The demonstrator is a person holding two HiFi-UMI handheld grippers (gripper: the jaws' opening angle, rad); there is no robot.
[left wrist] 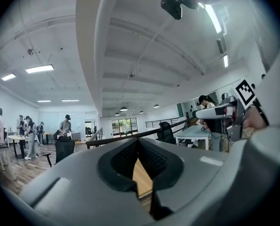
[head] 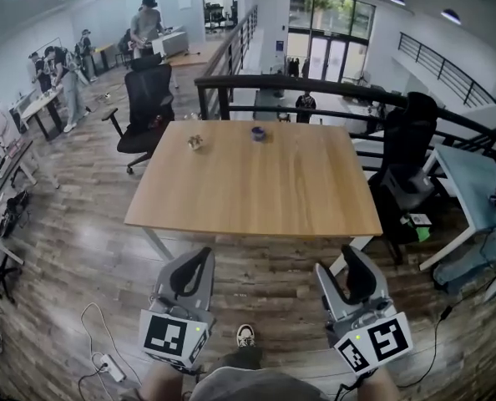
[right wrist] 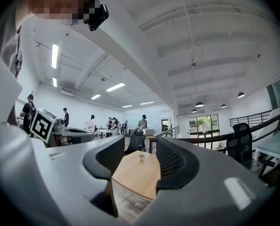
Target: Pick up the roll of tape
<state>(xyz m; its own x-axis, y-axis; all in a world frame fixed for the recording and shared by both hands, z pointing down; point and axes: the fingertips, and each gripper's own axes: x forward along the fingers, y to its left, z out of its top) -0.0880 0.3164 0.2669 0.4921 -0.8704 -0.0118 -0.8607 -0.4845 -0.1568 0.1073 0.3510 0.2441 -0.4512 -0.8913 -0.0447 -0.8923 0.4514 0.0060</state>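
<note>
Two small things lie at the far end of the wooden table [head: 256, 190]: a round dark blue one [head: 258, 133], which looks like the roll of tape, and a pale lumpy one [head: 196, 142] to its left. Both grippers hang over the floor in front of the table's near edge, well short of these. My left gripper [head: 204, 254] [left wrist: 139, 142] has its fingertips touching and holds nothing. My right gripper [head: 338, 259] [right wrist: 141, 143] stands open and empty. Between its jaws, the right gripper view shows the table [right wrist: 135, 175] and one small item [right wrist: 141, 157] far off.
A black office chair [head: 146, 107] stands at the table's far left corner, another [head: 407, 153] at its right side. A dark railing [head: 315, 86] runs behind the table. People work at desks at the far left. Cables and a power strip [head: 106, 362] lie on the floor.
</note>
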